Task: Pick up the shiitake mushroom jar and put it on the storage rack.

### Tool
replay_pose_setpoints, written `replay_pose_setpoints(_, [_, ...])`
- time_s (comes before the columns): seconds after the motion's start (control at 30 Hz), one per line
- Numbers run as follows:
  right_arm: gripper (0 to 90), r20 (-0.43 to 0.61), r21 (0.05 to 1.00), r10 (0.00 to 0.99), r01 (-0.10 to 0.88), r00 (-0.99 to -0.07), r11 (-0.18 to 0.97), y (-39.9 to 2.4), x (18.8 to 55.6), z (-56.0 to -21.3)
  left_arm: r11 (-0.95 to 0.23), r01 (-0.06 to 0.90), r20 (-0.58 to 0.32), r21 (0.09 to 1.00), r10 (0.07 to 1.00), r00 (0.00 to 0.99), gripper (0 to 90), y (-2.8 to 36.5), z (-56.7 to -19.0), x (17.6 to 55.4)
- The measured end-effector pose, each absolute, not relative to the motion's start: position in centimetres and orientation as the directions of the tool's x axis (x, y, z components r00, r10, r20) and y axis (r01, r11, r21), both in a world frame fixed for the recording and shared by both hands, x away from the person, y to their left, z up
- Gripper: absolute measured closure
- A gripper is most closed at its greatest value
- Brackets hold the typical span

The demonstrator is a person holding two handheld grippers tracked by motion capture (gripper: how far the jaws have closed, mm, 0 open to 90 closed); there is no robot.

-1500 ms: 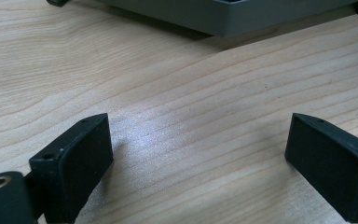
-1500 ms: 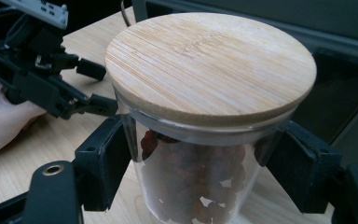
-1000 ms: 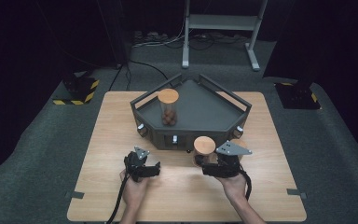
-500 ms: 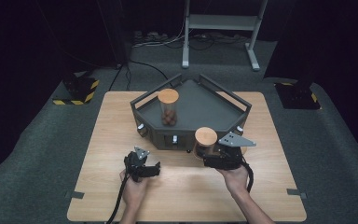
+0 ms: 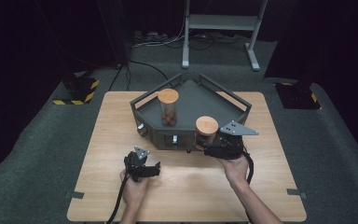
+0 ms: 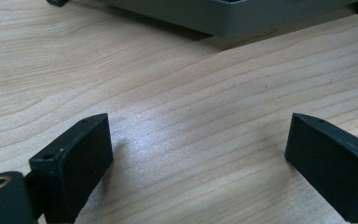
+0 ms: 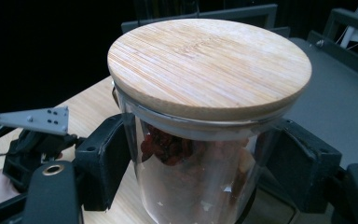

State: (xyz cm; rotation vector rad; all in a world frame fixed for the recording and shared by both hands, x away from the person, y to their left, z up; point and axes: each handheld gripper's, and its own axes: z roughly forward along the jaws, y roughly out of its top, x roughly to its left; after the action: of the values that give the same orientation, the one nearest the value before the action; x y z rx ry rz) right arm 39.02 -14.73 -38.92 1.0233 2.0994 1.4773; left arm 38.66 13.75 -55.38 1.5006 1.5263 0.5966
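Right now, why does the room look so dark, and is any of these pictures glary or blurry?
High view: light falls on the wooden table alone, the floor beyond is near black. Left gripper view: a pale sheen of glare lies on the wood between the open left claw. Right gripper view: the jar's bamboo lid is sharp, the background behind it dark and soft.
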Motion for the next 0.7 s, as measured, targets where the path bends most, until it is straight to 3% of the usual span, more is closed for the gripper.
replay_pose_setpoints(0.7, [25.4, 0.107, 0.912, 0.799, 0.378, -0.592, 0.157, -13.3, 42.9, -37.3, 0.151, 0.532, -0.255, 0.833, 0.959, 0.127, 7.0, 13.8, -55.4, 38.7])
